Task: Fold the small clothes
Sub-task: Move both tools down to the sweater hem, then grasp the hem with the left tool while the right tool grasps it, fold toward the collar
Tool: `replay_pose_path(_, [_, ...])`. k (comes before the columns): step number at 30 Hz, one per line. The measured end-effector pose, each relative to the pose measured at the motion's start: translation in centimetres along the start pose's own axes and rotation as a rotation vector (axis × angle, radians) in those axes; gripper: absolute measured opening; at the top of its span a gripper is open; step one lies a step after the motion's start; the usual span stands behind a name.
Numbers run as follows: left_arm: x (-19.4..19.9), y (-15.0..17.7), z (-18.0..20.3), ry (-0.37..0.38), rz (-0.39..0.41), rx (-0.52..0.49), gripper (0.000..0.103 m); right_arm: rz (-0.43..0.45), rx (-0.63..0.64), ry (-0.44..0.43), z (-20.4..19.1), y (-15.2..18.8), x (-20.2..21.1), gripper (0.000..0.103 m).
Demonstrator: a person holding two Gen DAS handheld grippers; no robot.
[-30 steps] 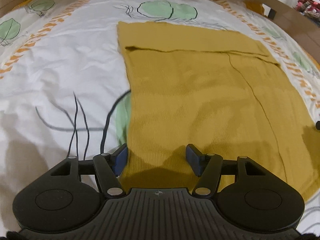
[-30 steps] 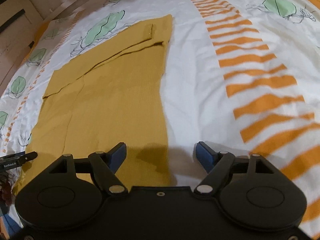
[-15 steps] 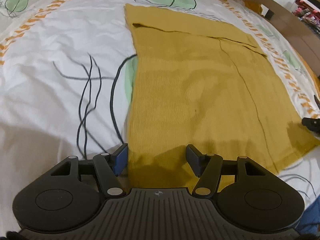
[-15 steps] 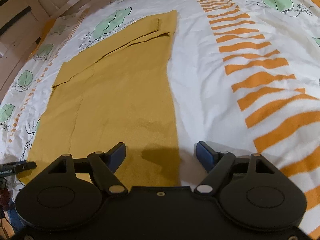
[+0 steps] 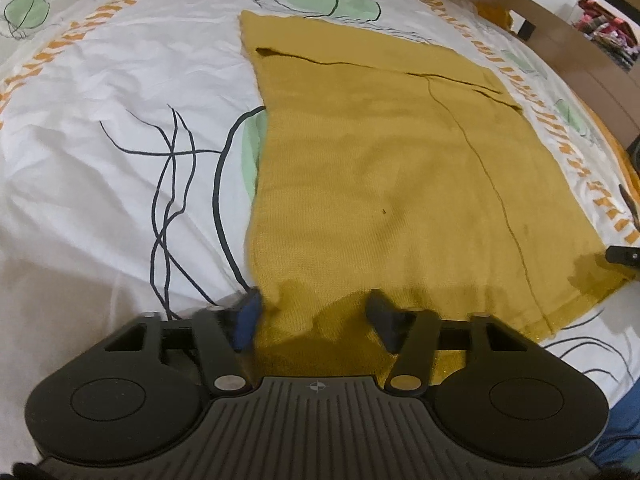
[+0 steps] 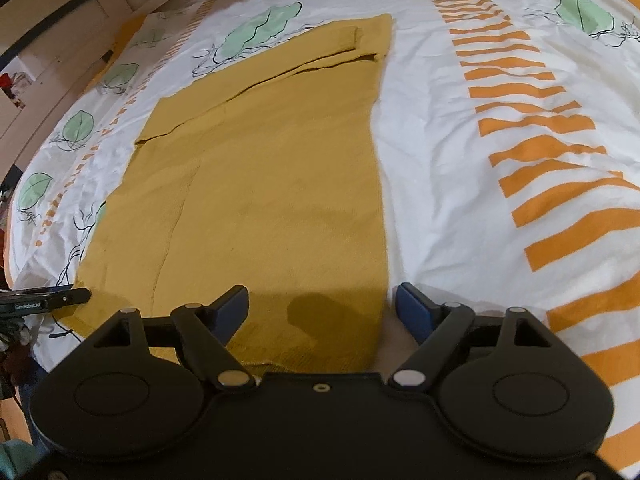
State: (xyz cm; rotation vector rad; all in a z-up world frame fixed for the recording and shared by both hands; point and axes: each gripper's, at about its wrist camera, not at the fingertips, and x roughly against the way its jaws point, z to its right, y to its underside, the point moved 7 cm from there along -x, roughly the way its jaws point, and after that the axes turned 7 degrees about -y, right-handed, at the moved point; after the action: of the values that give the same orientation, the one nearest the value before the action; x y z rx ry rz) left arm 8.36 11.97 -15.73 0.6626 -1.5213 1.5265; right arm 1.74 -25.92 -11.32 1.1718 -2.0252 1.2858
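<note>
A mustard-yellow knit garment point(image 5: 384, 168) lies flat on the bed, long and roughly rectangular, with a sleeve folded across its far end. It also shows in the right wrist view point(image 6: 272, 184). My left gripper point(image 5: 314, 314) is open at the garment's near left corner, its fingers either side of the hem. My right gripper point(image 6: 322, 306) is open at the near right corner, its left finger over the cloth and its right finger over the sheet. Neither gripper holds the cloth.
The bedsheet point(image 5: 100, 128) is white with green leaves, black lines and orange stripes point(image 6: 560, 184). A wooden bed frame point(image 5: 568, 56) runs along the far right. The tip of the other gripper point(image 6: 44, 300) shows at the left edge of the right wrist view.
Both grippers have drawn back toward the near hem. The left gripper now sits at the hem's left corner. Both remain open.
</note>
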Motion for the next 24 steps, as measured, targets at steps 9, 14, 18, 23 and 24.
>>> replay_pose_path(9, [0.4, 0.4, -0.4, 0.028, 0.009, 0.053, 0.019, -0.007, -0.009, -0.044, -0.4, 0.1, -0.6, 0.083])
replay_pose_path(14, [0.7, 0.5, -0.6, 0.022, 0.021, 0.08, 0.014, -0.002, -0.037, -0.021, 0.3, 0.1, -0.6, 0.037])
replay_pose_path(18, [1.5, 0.6, -0.3, 0.04, 0.05, 0.086, 0.007, 0.016, -0.107, -0.043, 1.1, 0.2, -0.2, 0.017])
replay_pose_path(23, [3.1, -0.3, 0.0, 0.038, 0.136, 0.091, 0.007, 0.067, -0.111, -0.096, 0.3, -0.4, 0.5, 0.014])
replay_pose_path(24, [3.4, -0.7, 0.1, 0.04, 0.152, 0.097, 0.007, 0.086, -0.12, -0.118, 0.2, -0.7, 0.7, 0.014])
